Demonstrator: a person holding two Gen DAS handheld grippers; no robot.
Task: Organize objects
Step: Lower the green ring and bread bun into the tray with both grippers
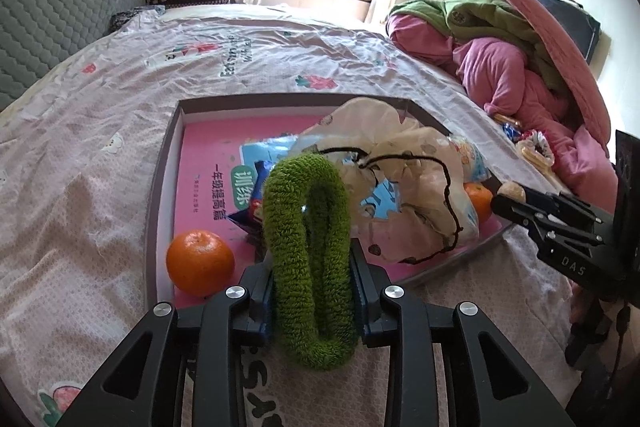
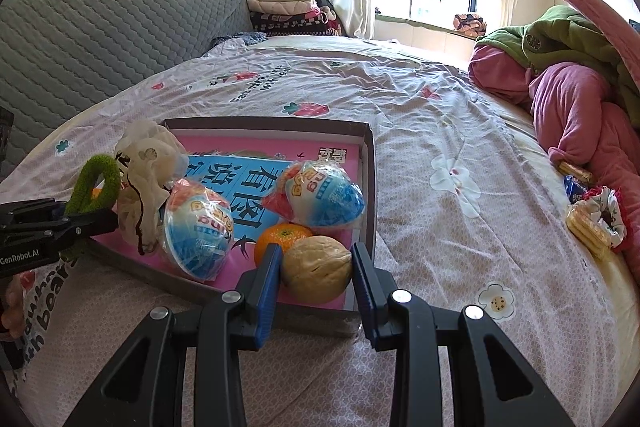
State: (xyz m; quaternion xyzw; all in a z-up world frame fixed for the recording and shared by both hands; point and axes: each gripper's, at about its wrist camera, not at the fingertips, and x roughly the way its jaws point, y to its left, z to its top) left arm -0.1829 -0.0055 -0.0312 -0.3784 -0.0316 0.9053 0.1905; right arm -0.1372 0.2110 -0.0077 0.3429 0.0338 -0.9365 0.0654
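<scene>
On my right gripper (image 1: 505, 191), seen from the left wrist camera, the black body carried the white letters "DAS". From the right wrist camera, the side of my left gripper (image 2: 100, 217) read "GenRobot.AI". The pink book (image 1: 204, 163) lying in the box (image 1: 160, 187) showed Chinese print upside down: "训练" on a green patch and a line reading "一年级提高篇". From the other camera the book's blue panel bore large characters "看图" and part of another I could not make out. The bedsheet (image 2: 400, 115) had the word "bear" printed near my left hand; the rest of its lettering was too warped to read. The wrapped snack balls (image 2: 200, 227) carried orange lettering I could not read.
</scene>
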